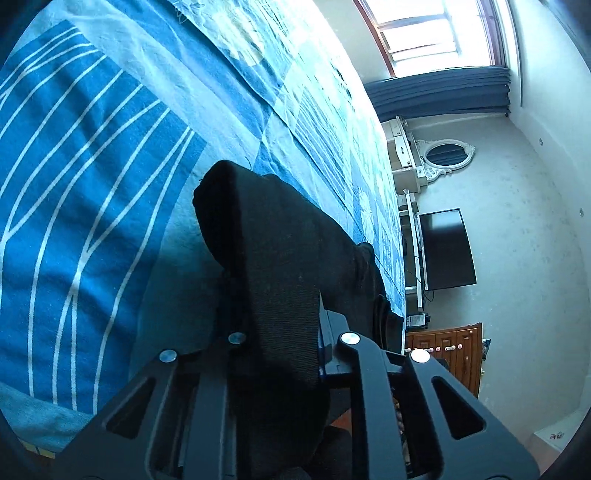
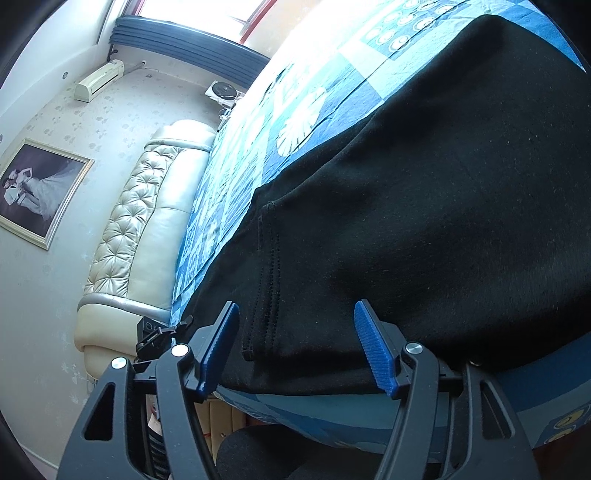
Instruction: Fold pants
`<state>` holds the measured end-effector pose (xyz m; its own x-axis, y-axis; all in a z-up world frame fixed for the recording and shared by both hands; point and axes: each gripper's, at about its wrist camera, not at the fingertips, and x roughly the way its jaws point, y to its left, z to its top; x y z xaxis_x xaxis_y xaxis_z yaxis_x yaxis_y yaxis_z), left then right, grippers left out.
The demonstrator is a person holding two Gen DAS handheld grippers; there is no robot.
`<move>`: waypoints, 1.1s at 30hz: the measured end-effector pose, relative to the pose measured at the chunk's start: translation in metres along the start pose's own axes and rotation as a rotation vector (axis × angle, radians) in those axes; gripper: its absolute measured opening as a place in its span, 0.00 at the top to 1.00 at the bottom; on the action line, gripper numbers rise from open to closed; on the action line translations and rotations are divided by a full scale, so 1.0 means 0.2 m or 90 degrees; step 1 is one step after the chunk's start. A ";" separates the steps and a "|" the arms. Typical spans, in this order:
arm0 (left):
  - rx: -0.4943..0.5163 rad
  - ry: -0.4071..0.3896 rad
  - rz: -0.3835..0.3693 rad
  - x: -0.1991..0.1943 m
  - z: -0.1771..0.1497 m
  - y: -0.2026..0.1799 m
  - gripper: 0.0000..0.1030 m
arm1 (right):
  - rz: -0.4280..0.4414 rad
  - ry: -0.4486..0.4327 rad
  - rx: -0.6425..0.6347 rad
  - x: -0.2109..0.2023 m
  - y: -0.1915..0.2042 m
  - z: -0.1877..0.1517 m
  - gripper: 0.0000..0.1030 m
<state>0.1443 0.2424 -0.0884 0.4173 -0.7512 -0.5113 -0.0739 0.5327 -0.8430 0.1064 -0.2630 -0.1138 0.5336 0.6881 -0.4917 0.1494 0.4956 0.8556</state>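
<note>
In the lower centre of the left wrist view, our left gripper [image 1: 277,339] is clamped on a thick ribbed band of the black pants [image 1: 280,258], lifting it off the blue bedspread [image 1: 92,184] so it can fold over. Our right gripper [image 2: 297,343] stands wide at the bottom, around the hem of the pants [image 2: 424,184] lying flat, ready to pinch it.

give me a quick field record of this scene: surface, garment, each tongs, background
surface: bed with blue patterned quilt
garment: black pants spread on the quilt, edge near the bed's side
left tongs: shut on a bunched fold of the pants, fabric lifted off the quilt
right tongs: open, blue pads either side of the pants edge, not clamped
background: tufted headboard, framed photo, dark screen, window
</note>
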 end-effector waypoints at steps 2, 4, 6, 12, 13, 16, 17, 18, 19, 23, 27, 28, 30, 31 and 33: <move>0.014 -0.003 -0.001 -0.02 0.00 -0.08 0.85 | -0.006 -0.006 -0.008 -0.01 0.02 0.00 0.37; 0.027 -0.004 0.009 -0.03 0.01 -0.18 0.85 | -0.002 0.000 -0.009 -0.02 0.03 0.00 0.37; 0.041 -0.002 0.015 -0.03 0.01 -0.29 0.85 | -0.005 0.005 -0.014 -0.03 0.05 0.00 0.37; 0.103 0.009 0.028 0.00 0.00 -0.65 0.86 | 0.000 0.011 -0.035 -0.13 0.09 0.02 0.37; 0.110 0.009 0.032 0.01 0.00 -0.71 0.86 | 0.001 0.012 -0.036 -0.15 0.09 0.02 0.37; 0.129 0.014 0.042 0.07 -0.02 -0.87 0.86 | 0.000 0.018 -0.055 -0.20 0.10 0.02 0.37; 0.139 0.017 0.046 0.10 -0.03 -0.94 0.86 | -0.002 0.018 -0.061 -0.22 0.11 0.02 0.37; 0.153 0.022 0.051 0.13 -0.05 -1.00 0.86 | -0.001 0.018 -0.064 -0.24 0.11 0.01 0.37; 0.168 0.026 0.057 0.17 -0.07 -1.06 0.86 | 0.003 0.019 -0.066 -0.26 0.11 0.01 0.37; 0.231 0.045 0.091 0.37 -0.16 -1.31 0.86 | 0.012 0.010 -0.065 -0.33 0.08 0.00 0.37; 0.287 0.071 0.116 0.61 -0.27 -1.48 0.86 | 0.018 0.006 -0.057 -0.39 0.04 0.01 0.37; 0.296 0.079 0.123 0.67 -0.30 -1.51 0.86 | 0.018 0.004 -0.057 -0.40 0.03 0.01 0.37; 0.324 0.092 0.145 0.82 -0.37 -1.56 0.86 | 0.020 -0.002 -0.055 -0.43 0.01 0.02 0.37; 0.338 0.096 0.160 0.89 -0.40 -1.57 0.86 | 0.023 -0.004 -0.052 -0.45 0.00 0.03 0.37; 0.357 0.113 0.186 1.04 -0.47 -1.59 0.87 | 0.026 -0.014 -0.046 -0.48 -0.03 0.04 0.37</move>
<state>0.1704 -0.1201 0.0577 0.2930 -0.5723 -0.7659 0.3422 0.8108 -0.4749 0.0605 -0.3355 -0.0704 0.5558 0.6973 -0.4525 0.0675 0.5046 0.8607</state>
